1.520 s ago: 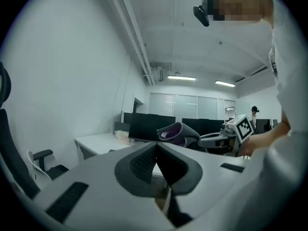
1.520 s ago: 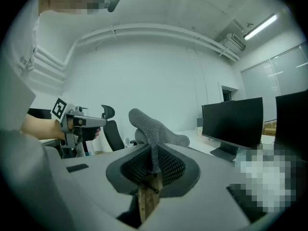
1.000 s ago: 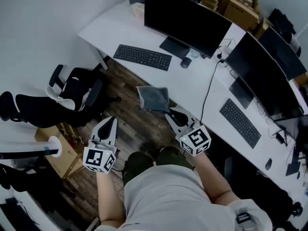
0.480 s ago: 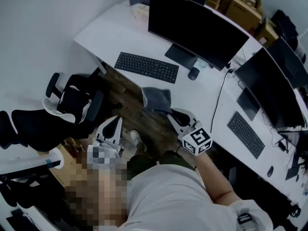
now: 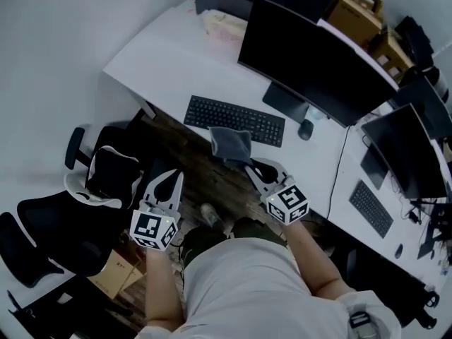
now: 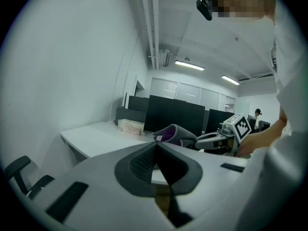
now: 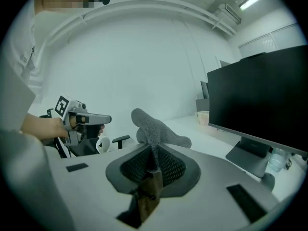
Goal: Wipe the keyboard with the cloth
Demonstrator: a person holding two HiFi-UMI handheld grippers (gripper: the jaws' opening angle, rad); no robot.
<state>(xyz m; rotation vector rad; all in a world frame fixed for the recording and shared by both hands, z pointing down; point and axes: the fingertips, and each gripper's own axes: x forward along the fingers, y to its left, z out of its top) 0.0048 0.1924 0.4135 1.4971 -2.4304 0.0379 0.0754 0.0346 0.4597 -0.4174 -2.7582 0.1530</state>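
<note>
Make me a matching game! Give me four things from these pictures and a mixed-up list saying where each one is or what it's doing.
Things:
1. cloth
2. keyboard
3. left claw
4. office chair

Places or states:
A. lying on the white desk in front of the monitor
B. shut, with nothing in it
C. pinched in the right claw
D. black and white, standing beside the desk

Right pairs: 1-C, 2-A, 3-B, 4-D
</note>
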